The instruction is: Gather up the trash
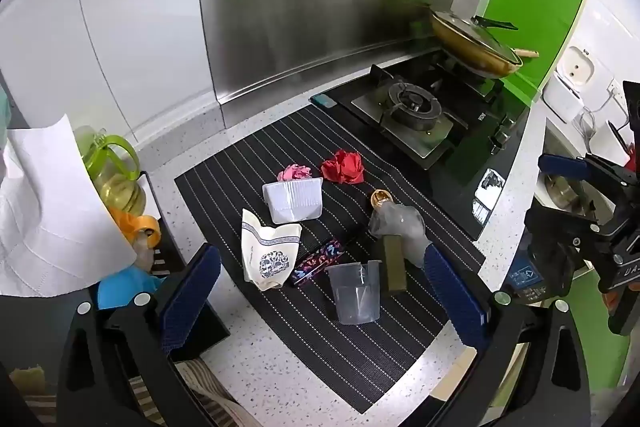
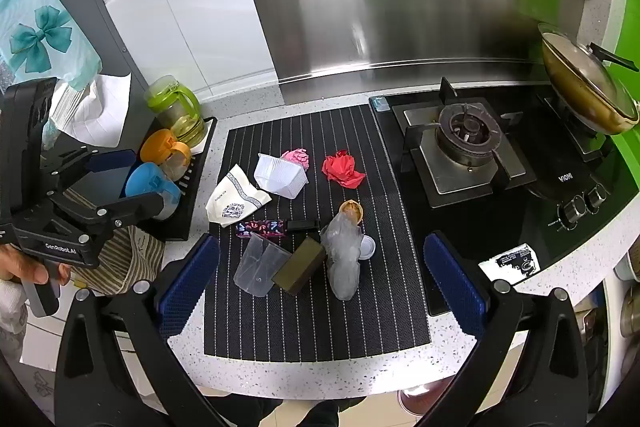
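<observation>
The trash lies on a black striped mat [image 2: 316,323] on the speckled bench [image 2: 320,375]: a crumpled red paper [image 2: 343,170], a pink paper ball [image 2: 297,157], a white ribbed tray [image 2: 281,175], a clear cup [image 2: 260,263] on its side, and a wrinkled plastic bag [image 2: 344,259]. The left hand-held gripper [image 1: 320,287] and the right hand-held gripper [image 2: 320,275] both hover with fingers wide apart, holding nothing.

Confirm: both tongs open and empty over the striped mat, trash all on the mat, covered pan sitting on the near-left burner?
Wrong about the pan: in the right wrist view it sits on the far-right burner, and the near-left burner is bare. The rest holds: left tongs and right tongs open and empty over the striped mat.
</observation>
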